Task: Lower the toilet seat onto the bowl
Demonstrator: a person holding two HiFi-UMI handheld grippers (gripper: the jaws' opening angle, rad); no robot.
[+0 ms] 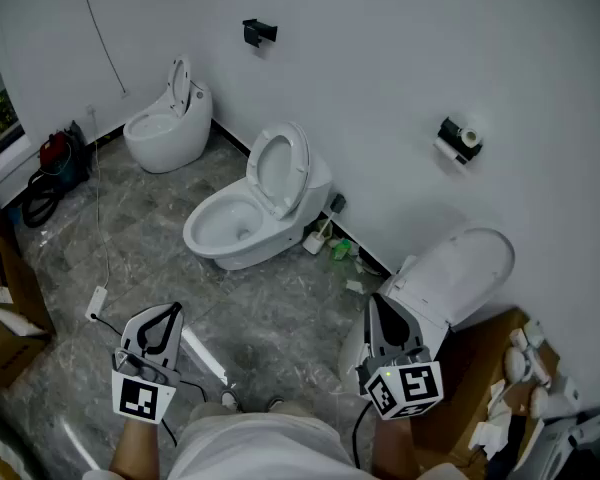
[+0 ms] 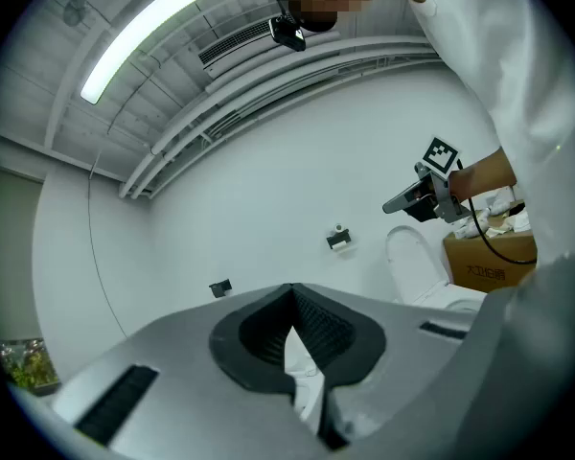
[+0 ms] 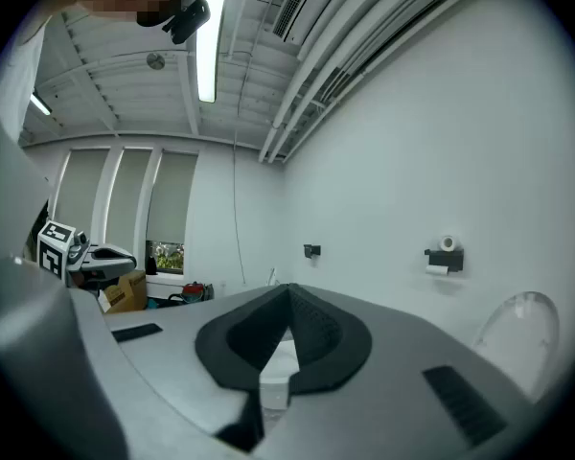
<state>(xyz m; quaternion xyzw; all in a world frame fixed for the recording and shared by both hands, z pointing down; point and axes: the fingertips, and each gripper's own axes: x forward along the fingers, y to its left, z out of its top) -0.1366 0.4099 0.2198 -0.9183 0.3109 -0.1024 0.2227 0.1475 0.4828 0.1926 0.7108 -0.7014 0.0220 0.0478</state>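
Standing on end, the toilet seat (image 1: pixel 467 268) leans back against the white wall (image 1: pixel 380 58). The floor (image 1: pixel 140 258) is grey marble. The left tool (image 1: pixel 170 315) and right tool (image 1: pixel 375 305) are both closed and empty.

Glossy white ceramic toilet (image 1: pixel 242 230); polished, marbled stone floor (image 1: pixel 280 308).

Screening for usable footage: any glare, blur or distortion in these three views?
Head view: dim, flat light but sharp. Left gripper view: strong fisheye bending, black corners, ceiling light blown out. Right gripper view: same fisheye, ceiling light glaring, scene sharp.
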